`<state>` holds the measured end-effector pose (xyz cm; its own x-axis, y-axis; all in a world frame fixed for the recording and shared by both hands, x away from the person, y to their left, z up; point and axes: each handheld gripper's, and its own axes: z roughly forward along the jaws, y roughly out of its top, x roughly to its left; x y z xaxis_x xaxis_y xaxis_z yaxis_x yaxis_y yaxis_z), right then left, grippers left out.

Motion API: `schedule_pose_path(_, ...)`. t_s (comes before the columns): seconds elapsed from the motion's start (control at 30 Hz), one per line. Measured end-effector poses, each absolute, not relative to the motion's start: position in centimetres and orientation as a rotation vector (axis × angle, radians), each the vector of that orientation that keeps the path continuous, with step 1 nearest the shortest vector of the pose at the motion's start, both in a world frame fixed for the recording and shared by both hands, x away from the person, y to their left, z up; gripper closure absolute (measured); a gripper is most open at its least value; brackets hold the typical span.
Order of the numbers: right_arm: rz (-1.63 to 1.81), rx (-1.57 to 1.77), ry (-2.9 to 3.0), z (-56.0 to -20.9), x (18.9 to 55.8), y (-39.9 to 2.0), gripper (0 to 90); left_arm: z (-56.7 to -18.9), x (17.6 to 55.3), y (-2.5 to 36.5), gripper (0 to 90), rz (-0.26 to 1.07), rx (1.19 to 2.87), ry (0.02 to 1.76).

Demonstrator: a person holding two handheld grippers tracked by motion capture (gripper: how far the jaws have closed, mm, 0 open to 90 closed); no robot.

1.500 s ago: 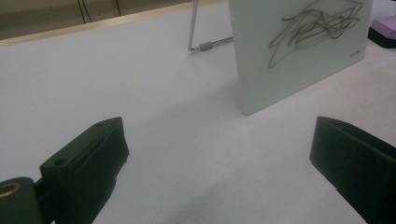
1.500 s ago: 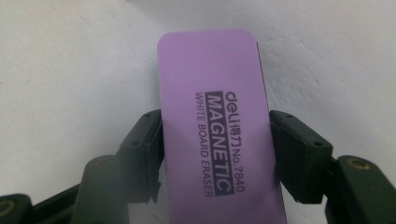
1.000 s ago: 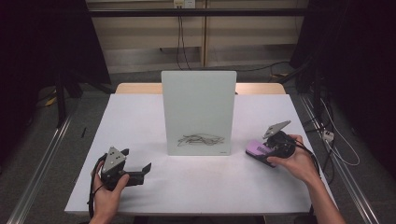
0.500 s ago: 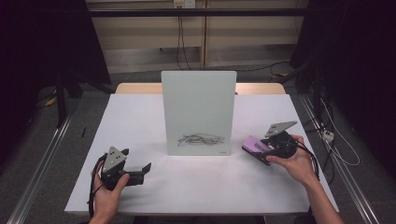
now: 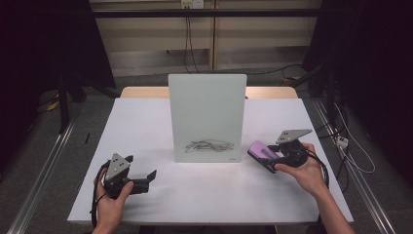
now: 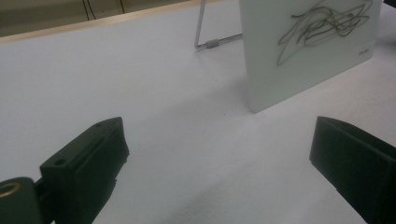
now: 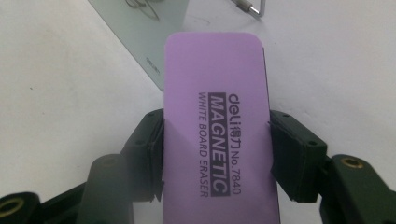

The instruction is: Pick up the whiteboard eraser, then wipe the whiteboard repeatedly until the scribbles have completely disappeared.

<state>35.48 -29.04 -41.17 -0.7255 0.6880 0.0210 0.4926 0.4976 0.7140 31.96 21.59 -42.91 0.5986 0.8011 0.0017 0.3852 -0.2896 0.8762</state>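
**A:** Purple rectangular whiteboard eraser [image 7: 217, 135] with black lettering on its face: where is it?

**B:** Clamped in the right gripper [image 5: 278, 158]. In the right gripper view the two black jaws press against its long sides and its far end sticks out beyond them. In the high view it sits at the right of the white table [image 5: 146, 122], just beside the lower right corner of the upright board.

**A:** Which board?

**B:** A white rectangular whiteboard [image 5: 207, 117] standing near the middle of the table, with a tangle of dark scribbled lines [image 5: 207, 146] low on its face. In the left gripper view a thin metal wire stand [image 6: 212, 32] props it from behind.

**A:** Does the eraser touch the board?

**B:** I cannot tell; it is close to the board's bottom edge.

**A:** And the other tongs?

**B:** The left gripper [image 5: 148, 176] rests at the near left of the table in the person's left hand [image 5: 111, 204], well apart from the board. Its jaws stand wide apart with bare tabletop between them.
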Motion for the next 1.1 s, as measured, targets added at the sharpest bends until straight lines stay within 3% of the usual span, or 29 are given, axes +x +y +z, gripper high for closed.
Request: schedule_pose_path(1.1, 1.221, 0.826, 2.408, -40.1, 34.1, -25.5, 41.2, -43.1, 32.1, 21.9, 4.0, 0.565, 1.896, 0.968)
